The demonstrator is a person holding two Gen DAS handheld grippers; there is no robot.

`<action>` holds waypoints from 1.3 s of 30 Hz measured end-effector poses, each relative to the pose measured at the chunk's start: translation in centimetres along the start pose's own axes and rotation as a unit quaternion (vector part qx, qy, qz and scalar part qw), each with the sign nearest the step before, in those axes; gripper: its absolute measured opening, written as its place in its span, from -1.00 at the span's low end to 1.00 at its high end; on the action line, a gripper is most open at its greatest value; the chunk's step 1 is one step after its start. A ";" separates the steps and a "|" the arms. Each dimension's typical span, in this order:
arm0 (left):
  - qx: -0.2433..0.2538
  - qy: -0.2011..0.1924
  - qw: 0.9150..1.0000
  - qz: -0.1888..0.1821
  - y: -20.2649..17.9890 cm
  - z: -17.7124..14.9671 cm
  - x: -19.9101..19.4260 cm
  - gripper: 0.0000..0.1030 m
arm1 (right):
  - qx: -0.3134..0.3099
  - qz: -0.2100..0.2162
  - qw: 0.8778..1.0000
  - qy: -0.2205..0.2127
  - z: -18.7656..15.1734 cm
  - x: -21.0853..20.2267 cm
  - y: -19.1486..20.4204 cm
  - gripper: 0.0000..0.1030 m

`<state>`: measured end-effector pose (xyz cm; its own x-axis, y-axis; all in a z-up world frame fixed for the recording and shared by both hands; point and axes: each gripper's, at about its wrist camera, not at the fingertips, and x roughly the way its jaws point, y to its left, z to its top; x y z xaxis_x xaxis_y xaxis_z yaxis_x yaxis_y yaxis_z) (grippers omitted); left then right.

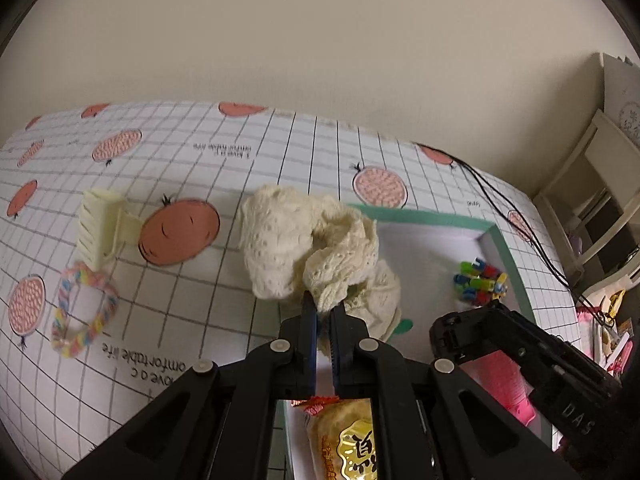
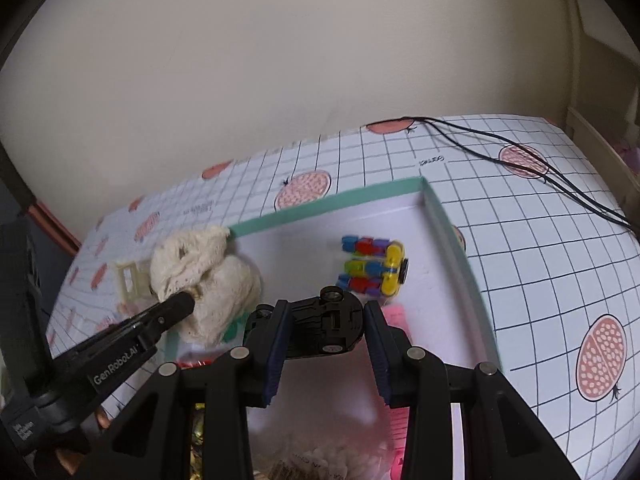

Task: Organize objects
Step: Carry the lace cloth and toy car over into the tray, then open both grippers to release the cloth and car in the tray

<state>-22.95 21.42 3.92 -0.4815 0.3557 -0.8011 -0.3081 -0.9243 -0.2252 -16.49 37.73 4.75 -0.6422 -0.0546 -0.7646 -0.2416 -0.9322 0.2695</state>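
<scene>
Your left gripper [image 1: 323, 312] has its jaws clenched on a fold of the cream lace scrunchie [image 1: 316, 248]. It hangs over the near-left corner of the teal-rimmed box [image 1: 440, 216], part over the rim, part over the table [image 1: 160, 360]. Soft, light, floppy: it'll sag and drape, no crush risk, but lace can snag on the jaw teeth, so expect it to cling on release. Grip is on one edge fold only; fine for a short carry, bunch more fabric if it slips.

Right gripper [image 2: 326, 330]: black toy car [image 2: 320, 328] sits between the jaws, turned wheels-up, low over the box interior. Jaws look spread wider than the car, prob released, but contact on the left pad is hard to call. Car is rigid, smooth plastic, rolls; take it across the body sides, not the wheels.

In box already: colourful block toy [image 2: 372, 266], pink item [image 1: 508, 384], snack packet [image 1: 344, 440].

On the table, well left: cream hair claw [image 1: 102, 228] (stiff, brittle teeth, pinch the handle) and, just beside it, pastel braided hair tie [image 1: 82, 312] (limp, pinch one strand).
</scene>
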 end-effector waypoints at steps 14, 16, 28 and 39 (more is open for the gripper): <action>-0.025 0.028 0.998 -0.045 0.8 -1.6 -0.3 -0.71 | -0.011 -0.014 1.000 0.008 -0.7 -0.2 0.0 -0.06; -0.028 0.023 0.998 -0.043 0.7 -1.7 -1.0 -0.51 | -0.006 -0.011 1.000 0.004 -0.6 -0.6 -0.1 -0.06; -0.055 0.006 0.998 -0.017 2.0 -2.4 -5.1 -0.13 | -0.039 -0.026 0.999 0.006 -1.3 -3.8 2.1 -0.06; -0.049 -0.008 0.998 0.028 2.4 -4.2 -8.3 0.37 | -0.048 -0.040 0.998 0.016 -3.2 -6.0 3.4 0.14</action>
<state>-16.21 15.69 7.68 -0.5087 0.3047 -0.8052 -0.1990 -0.9516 -0.2344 -11.11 33.78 8.39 -0.6002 0.0120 -0.7998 -0.2192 -0.9641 0.1500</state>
